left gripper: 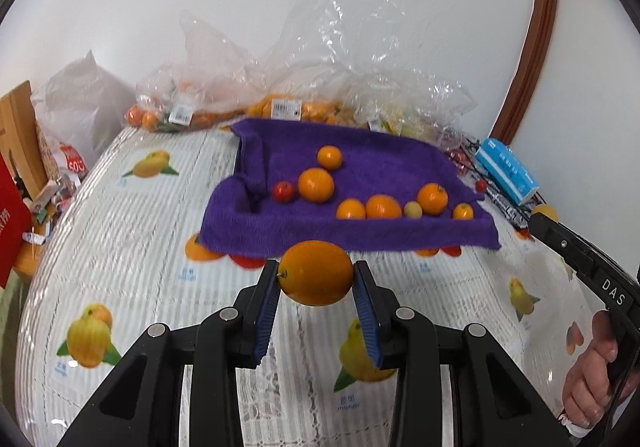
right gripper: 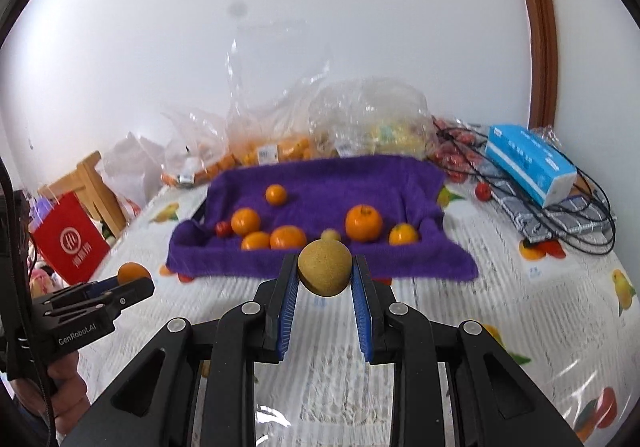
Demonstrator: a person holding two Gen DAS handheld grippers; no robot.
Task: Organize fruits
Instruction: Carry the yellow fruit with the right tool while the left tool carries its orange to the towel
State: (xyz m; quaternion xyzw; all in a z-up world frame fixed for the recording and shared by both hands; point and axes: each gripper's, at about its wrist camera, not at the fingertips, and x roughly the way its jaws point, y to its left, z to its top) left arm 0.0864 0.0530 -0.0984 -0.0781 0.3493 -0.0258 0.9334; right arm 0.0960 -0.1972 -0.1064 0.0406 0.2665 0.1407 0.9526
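Nearest the left wrist camera, the left gripper pinches an orange between its blue pads, the fruit held by its sides well out toward the fingertips, above the fruit-printed tablecloth. The right gripper does the same with a small brownish-yellow fruit – rough-skinned, wider at the top than the bottom, and also sitting near the tips of the fingers. Each hand shows at the edge of the other's view, gripping its handle.

Just beyond both grippers lies the purple towel, draped over a shallow tray with its edges raised. On it sit several oranges of mixed size, a small red fruit and a small pale one, loosely scattered rather than sorted. Behind the towel, clear plastic bags of more fruit pile against the wall, and a blue tissue box rests on a wire rack at the right.

The risks look plain enough. Both fruits are round and held near the tips, so a tilt or a jolt could squeeze them out forward. Setting either down among loose round fruit could start them rolling – the raised front fold of the towel may also catch a low approach.
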